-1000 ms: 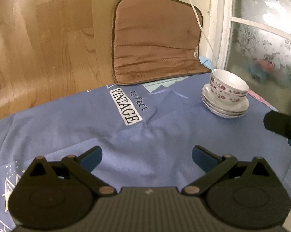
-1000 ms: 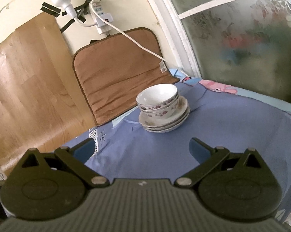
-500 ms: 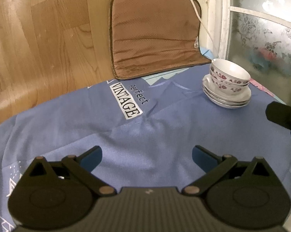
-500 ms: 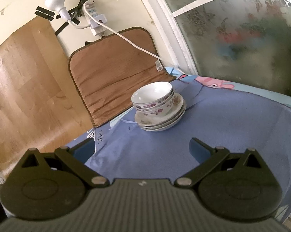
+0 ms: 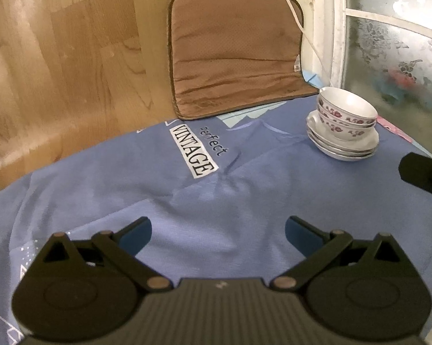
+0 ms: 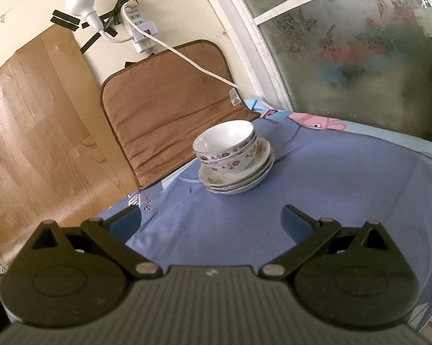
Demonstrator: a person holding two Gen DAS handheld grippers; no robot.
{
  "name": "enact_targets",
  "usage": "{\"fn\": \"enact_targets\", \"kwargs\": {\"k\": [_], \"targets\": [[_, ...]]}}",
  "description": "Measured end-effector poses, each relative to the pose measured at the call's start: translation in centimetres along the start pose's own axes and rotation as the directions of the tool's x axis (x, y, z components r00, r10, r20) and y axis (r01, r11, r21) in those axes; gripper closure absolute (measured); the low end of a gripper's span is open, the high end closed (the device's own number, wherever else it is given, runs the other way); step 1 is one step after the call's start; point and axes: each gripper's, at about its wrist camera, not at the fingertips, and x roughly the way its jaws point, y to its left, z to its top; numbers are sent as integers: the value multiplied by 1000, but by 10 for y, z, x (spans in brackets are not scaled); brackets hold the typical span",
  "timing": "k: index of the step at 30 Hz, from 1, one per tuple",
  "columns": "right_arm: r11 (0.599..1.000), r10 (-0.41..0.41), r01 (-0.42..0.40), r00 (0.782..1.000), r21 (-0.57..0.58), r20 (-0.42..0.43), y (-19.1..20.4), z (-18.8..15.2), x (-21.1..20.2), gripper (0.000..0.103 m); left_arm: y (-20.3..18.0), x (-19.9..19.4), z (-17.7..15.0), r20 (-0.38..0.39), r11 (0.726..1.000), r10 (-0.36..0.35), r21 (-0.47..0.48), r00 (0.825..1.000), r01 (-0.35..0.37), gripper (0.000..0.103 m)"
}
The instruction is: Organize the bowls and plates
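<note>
Left gripper (image 5: 218, 234) held low over the blue cloth (image 5: 187, 201), jaws spread wide w/ nothing between; blue pads (image 5: 135, 234) apart, aimed across the cloth toward the "VINTAGE" label (image 5: 194, 151). Level pose, slightly nose-down, clear of the fabric as far as can be told.

Right gripper (image 6: 211, 221) likewise wide open, empty, tilted a bit upward and pointed straight at the crockery stack. Black linkage of right gripper (image 5: 422, 175) pokes in at the right edge of left-wrist view, near the stack but apart from it.

Two floral bowls (image 6: 226, 141) nested, sitting on a pile of plates (image 6: 236, 176), approx. three or four; exact count hard to tell. Stack stands upright near the far edge of the cloth, toward the far right corner, just beside the brown cushion (image 6: 170, 106) leaning on the wall. In left-wrist view, bowls (image 5: 346, 112) and plates (image 5: 342, 143) off to the upper right, well apart from left gripper.

White cable (image 6: 187, 57) runs from power strip (image 6: 140, 28) across cushion. Frosted floral window (image 6: 359, 43) behind, at the right side of the cloth.
</note>
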Motion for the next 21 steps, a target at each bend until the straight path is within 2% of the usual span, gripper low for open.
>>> {"fn": "enact_targets", "kwargs": {"k": [21], "targets": [[1000,4,-4,1000,4,7,1,-2,-4,0,0,-1,-2,-11,998,63,15,998,-63,0]]}}
